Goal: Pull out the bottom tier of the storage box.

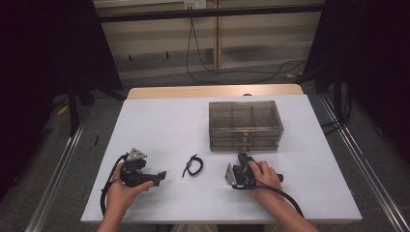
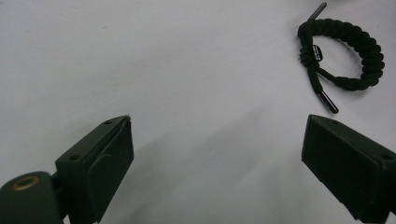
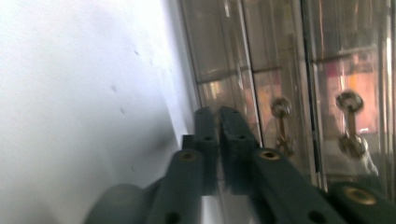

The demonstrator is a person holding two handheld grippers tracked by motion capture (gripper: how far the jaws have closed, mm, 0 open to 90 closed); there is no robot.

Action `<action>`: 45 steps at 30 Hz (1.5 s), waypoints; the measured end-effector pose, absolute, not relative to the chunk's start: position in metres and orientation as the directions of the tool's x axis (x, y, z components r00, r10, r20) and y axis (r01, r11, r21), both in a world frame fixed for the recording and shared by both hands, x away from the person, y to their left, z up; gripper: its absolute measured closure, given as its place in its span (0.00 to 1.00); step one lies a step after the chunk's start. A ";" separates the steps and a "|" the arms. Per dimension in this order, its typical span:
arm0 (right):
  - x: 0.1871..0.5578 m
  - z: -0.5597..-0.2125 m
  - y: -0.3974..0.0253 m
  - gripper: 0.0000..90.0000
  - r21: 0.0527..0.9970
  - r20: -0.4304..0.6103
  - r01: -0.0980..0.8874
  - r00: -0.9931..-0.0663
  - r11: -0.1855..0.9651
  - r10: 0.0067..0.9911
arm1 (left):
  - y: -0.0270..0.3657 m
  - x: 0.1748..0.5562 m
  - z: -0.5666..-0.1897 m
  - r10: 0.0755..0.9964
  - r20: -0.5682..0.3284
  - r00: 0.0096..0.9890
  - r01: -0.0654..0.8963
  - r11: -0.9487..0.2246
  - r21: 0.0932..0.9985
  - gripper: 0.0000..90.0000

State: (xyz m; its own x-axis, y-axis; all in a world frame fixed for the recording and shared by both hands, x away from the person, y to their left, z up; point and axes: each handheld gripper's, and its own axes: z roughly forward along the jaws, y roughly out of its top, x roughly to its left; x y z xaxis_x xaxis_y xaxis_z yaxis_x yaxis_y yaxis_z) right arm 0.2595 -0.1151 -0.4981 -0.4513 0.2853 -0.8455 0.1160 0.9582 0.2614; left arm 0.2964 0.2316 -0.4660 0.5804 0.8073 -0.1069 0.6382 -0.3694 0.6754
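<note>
A white table [image 1: 159, 125] carries a braided black bracelet [image 1: 193, 166] and a clear drawer box [image 1: 245, 124].

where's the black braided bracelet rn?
High view: the black braided bracelet lies on the white table, between the two hand-held grippers, front-left of the clear drawer box.

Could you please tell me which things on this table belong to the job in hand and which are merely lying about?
Job in hand:
black braided bracelet
clear drawer box
left gripper, jaws apart
right gripper, jaws together

Lying about:
loose cables on the floor behind the table
</note>
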 end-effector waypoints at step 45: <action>0.262 -0.484 -0.174 0.59 0.565 -0.669 0.311 -0.370 0.765 0.645 | 0.200 0.296 -0.461 0.778 -0.065 0.625 0.597 -0.423 0.682 0.10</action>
